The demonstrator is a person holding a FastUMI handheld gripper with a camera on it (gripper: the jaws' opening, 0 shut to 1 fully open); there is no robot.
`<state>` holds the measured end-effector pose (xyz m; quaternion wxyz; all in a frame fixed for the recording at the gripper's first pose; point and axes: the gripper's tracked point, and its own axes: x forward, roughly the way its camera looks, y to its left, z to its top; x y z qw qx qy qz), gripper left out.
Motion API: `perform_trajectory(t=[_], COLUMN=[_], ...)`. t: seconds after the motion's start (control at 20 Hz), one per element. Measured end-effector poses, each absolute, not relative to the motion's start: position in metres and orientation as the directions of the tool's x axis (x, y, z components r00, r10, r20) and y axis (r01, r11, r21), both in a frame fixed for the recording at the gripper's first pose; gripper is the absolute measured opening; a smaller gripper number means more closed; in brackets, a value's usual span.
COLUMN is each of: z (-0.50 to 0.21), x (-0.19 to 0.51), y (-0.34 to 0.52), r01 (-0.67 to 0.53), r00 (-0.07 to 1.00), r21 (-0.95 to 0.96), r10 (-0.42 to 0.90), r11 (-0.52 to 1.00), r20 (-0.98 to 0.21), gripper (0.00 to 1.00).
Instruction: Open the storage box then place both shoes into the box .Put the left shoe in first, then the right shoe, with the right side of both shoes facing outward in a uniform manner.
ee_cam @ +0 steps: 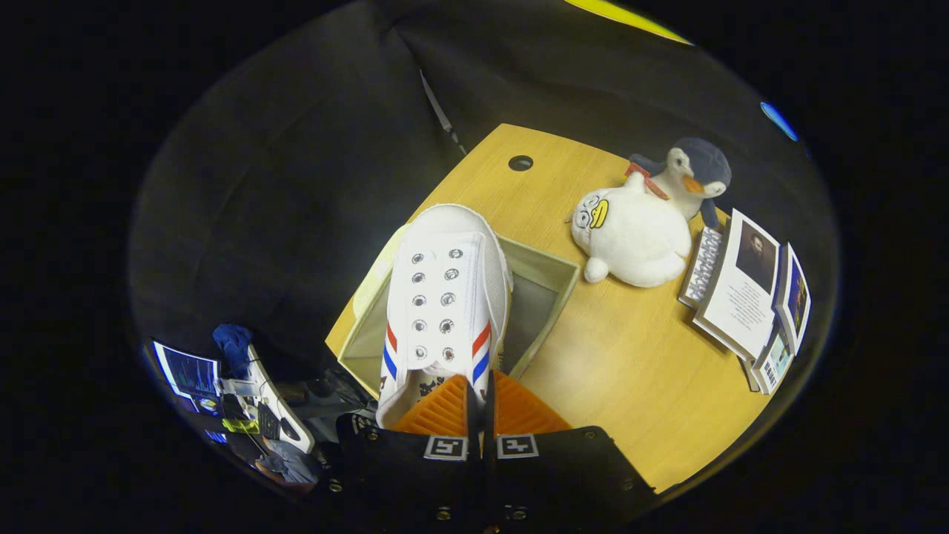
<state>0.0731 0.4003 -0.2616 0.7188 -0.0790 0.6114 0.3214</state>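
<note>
A white canvas shoe (445,297) with red and blue side stripes and bare eyelets hangs from my gripper (480,397), toe pointing away. The two orange fingers (441,411) are pressed together on the shoe's rear collar. Under the shoe lies the open beige fabric storage box (545,293), near the wooden table's left edge; the shoe hides much of its inside. A pale yellowish edge, possibly the lid or another item, peeks out left of the shoe.
A white plush duck and a penguin plush (645,230) sit on the wooden table (630,371) right of the box. Books and booklets (749,297) are stacked further right. Off the table's left edge, lower down, are screens and gear (237,393).
</note>
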Motion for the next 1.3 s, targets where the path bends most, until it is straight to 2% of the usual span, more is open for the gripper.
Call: perform_trajectory(t=[0.25,0.35,0.4,0.45,0.65,0.75,0.8,1.15,1.3], z=[-0.28,-0.283,-0.278,-0.27,-0.24,-0.223,-0.216,-0.154,-0.125], x=[0.066,0.059,0.057,0.056,0.072,0.078,0.083,0.104,0.113], y=[0.421,0.432,0.438,0.441,0.429,0.413,0.404,0.309,0.251], r01=[-0.561,-0.549,-0.548,-0.552,-0.599,-0.611,-0.61,-0.517,-0.456], r00=[0.023,-0.001,-0.013,-0.018,0.071,0.132,0.165,0.458,0.626], r21=[0.259,0.294,0.323,0.346,0.324,0.294,0.282,0.217,0.122], r10=[0.328,0.351,0.379,0.404,0.452,0.461,0.467,0.482,0.415], r11=[0.786,0.782,0.771,0.758,0.732,0.735,0.74,0.828,0.882], r20=[-0.944,-0.936,-0.925,-0.914,-0.889,-0.878,-0.869,-0.747,-0.66], gripper=[0.01,0.02,0.09,0.22,0.35,0.82,0.89,0.89,0.89])
